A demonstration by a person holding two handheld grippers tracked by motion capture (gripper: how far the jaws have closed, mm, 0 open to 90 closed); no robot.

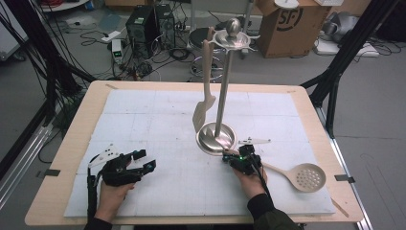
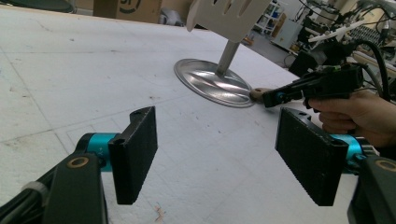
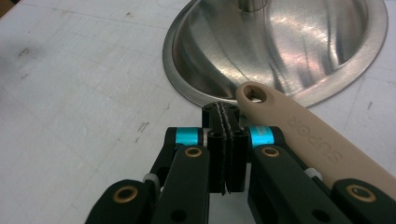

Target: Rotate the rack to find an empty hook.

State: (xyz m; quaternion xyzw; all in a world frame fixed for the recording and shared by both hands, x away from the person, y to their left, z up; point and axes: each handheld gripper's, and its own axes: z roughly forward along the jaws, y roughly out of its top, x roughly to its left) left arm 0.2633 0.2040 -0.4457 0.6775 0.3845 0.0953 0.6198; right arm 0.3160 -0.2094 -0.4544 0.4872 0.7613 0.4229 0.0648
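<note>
A tall shiny utensil stand (image 1: 221,96) is in the middle of the white table mat (image 1: 143,120). One beige slotted spatula (image 1: 205,91) already hangs from the ring at the top of the stand, so that part looks done.

The beige skimmer spoon (image 1: 306,176) with all the little holes is not hung up yet. It lies flat on the mat at about 4 o'clock from the stand's round base (image 3: 299,42). Its handle end, with the hanging hole (image 3: 256,93), is touching or almost touching the rim of the base.

The right gripper (image 1: 242,160) sits right beside that handle end, at about 5 o'clock from the base. Its jaws are pressed together with nothing between them, and the spoon handle lies next to them, not inside.

The left gripper (image 1: 143,160) is well apart, at about 8 o'clock from the base. Its jaws are spread wide and hold nothing.

I think what is left is to grab the spoon, lift it, and hook its hole on the ring beside the spatula.
</note>
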